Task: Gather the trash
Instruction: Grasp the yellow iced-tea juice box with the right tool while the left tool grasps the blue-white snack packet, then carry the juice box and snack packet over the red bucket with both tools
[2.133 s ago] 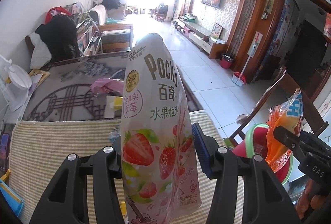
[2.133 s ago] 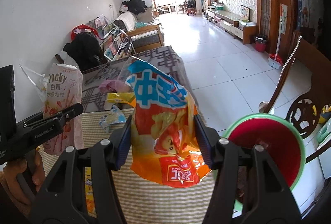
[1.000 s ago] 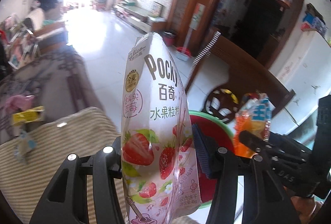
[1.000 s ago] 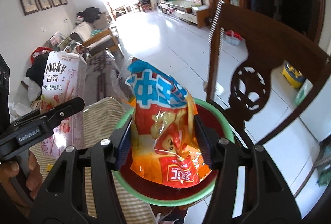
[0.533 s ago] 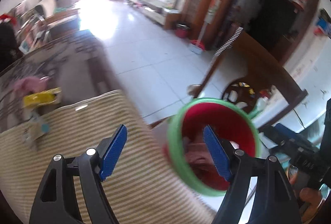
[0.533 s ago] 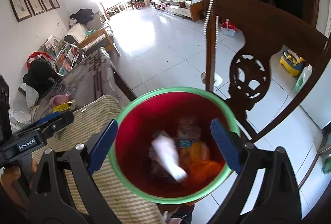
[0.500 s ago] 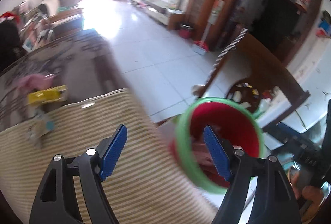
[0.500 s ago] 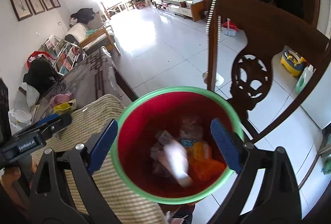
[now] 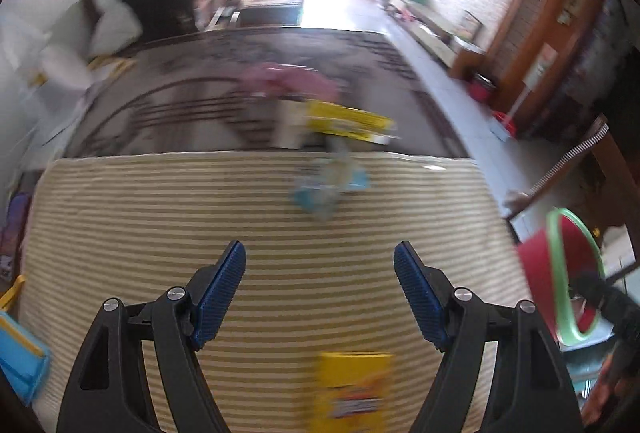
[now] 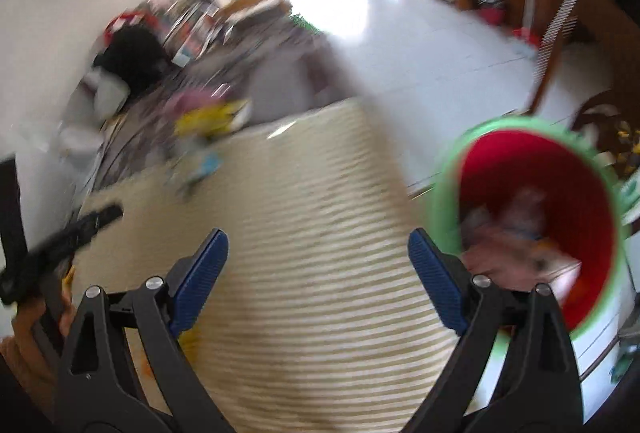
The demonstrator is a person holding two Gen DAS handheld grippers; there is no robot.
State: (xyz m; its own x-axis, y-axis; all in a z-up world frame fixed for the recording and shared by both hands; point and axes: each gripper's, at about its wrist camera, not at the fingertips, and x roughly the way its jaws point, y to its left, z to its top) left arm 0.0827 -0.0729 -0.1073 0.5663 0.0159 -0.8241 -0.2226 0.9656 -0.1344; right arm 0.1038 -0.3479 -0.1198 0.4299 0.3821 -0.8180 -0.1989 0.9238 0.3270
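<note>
Both grippers are open and empty over the striped cloth (image 9: 160, 217) on the table. My left gripper (image 9: 320, 265) has a yellow packet (image 9: 352, 389) just below it, a blue wrapper (image 9: 328, 189) ahead, and a yellow wrapper (image 9: 348, 123) and pink wrapper (image 9: 288, 81) farther back. My right gripper (image 10: 318, 253) is near the table's right edge, beside the red bin with a green rim (image 10: 536, 193), which holds the dropped snack bags (image 10: 516, 245). The bin also shows in the left wrist view (image 9: 560, 273). Both views are motion-blurred.
A dark wooden chair (image 10: 592, 45) stands behind the bin. A blue and yellow object (image 9: 20, 361) lies at the table's left edge. Dark patterned tabletop (image 9: 180, 113) extends beyond the cloth. The other gripper appears at the left in the right wrist view (image 10: 60, 245).
Both grippers have opened and let their snack bags fall into the bin. Both have since swung left, back over the striped cloth towards the wrappers.
</note>
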